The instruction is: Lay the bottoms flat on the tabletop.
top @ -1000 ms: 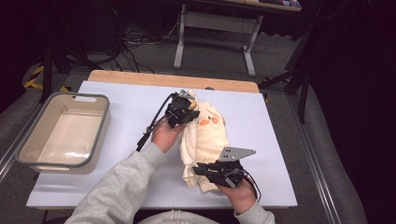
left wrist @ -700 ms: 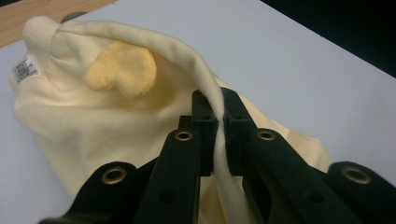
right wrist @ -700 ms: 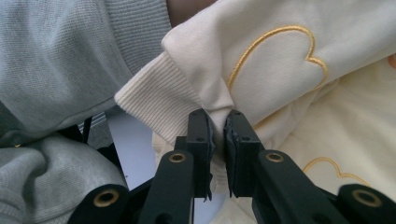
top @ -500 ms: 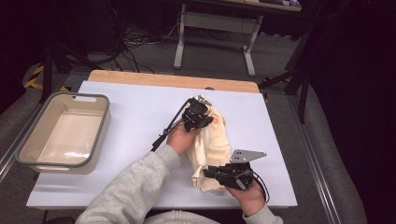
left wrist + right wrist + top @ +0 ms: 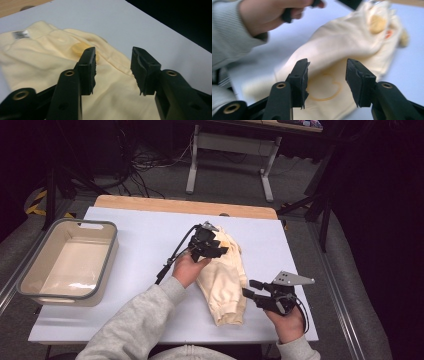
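A cream-yellow garment [image 5: 225, 280] lies bunched on the white table [image 5: 140, 240], running from the middle toward the front edge. My left gripper [image 5: 220, 249] hovers over its far end, jaws open with nothing between them; the left gripper view has the cloth [image 5: 50, 57] with a small label and a yellow patch just past the fingertips. Beside the garment's near right edge my right gripper [image 5: 249, 288] stands open and empty. In the right gripper view the garment [image 5: 342, 42] lies ahead of the open jaws, with an orange ring print under them.
A grey-rimmed beige bin [image 5: 107, 255] stands at the table's left side. A wooden strip [image 5: 185, 206] runs along the far edge. Beyond it are table legs and cables on a dark floor. A grey sleeve [image 5: 130, 330] reaches in from the bottom.
The left gripper has let go of the garment's far end and pulled slightly back. The right gripper has released the near end and drawn off to the right. The garment now lies loose.
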`<state>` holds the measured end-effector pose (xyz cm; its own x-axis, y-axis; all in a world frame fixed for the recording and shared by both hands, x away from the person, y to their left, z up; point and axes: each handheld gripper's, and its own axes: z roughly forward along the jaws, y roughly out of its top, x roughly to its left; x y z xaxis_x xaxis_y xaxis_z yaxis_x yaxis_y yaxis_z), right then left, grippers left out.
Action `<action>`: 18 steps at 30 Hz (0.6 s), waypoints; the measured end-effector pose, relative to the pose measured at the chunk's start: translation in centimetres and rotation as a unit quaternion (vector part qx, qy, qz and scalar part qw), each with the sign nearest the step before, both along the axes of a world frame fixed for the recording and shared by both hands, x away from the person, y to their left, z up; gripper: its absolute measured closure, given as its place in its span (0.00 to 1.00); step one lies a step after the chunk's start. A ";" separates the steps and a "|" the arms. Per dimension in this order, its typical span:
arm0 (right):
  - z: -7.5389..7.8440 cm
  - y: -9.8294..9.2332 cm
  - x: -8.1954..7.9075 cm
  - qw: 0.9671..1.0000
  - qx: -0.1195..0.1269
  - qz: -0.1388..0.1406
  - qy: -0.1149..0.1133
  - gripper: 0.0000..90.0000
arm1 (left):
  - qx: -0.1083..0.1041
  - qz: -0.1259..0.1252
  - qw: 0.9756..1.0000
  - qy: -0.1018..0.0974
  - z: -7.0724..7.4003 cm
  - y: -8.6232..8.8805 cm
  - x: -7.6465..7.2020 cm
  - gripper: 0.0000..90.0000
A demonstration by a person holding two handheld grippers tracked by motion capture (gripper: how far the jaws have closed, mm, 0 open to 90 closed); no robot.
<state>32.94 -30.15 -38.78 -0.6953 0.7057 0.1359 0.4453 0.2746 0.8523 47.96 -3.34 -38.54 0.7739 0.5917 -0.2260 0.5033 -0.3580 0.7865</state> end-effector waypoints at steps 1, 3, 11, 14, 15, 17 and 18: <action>0.2 -0.2 0.4 1.000 0.000 -0.006 -0.001 0.57 | -0.003 0.004 1.000 0.003 0.0 0.4 -0.1 0.58; 0.6 -0.4 1.8 1.000 -0.007 -0.012 -0.005 0.56 | -0.008 0.009 1.000 0.006 -0.1 2.1 -0.3 0.57; 0.1 1.0 7.0 0.999 -0.049 -0.013 -0.003 0.56 | -0.006 0.006 1.000 0.020 -1.1 5.7 -1.7 0.50; -0.5 1.6 8.8 0.998 -0.068 -0.015 0.001 0.57 | 0.001 0.004 1.000 0.027 -1.7 6.1 -2.1 0.50; -0.7 1.8 9.2 0.997 -0.072 -0.015 0.002 0.57 | 0.005 0.004 1.000 0.025 -2.0 6.2 -2.2 0.50; -1.1 2.2 10.2 0.997 -0.080 -0.012 0.001 0.59 | 0.010 0.001 1.000 0.029 -2.2 6.3 -2.3 0.50; -1.3 2.5 10.7 0.996 -0.083 -0.010 0.002 0.60 | 0.014 0.006 0.999 0.032 -2.8 6.3 -2.6 0.51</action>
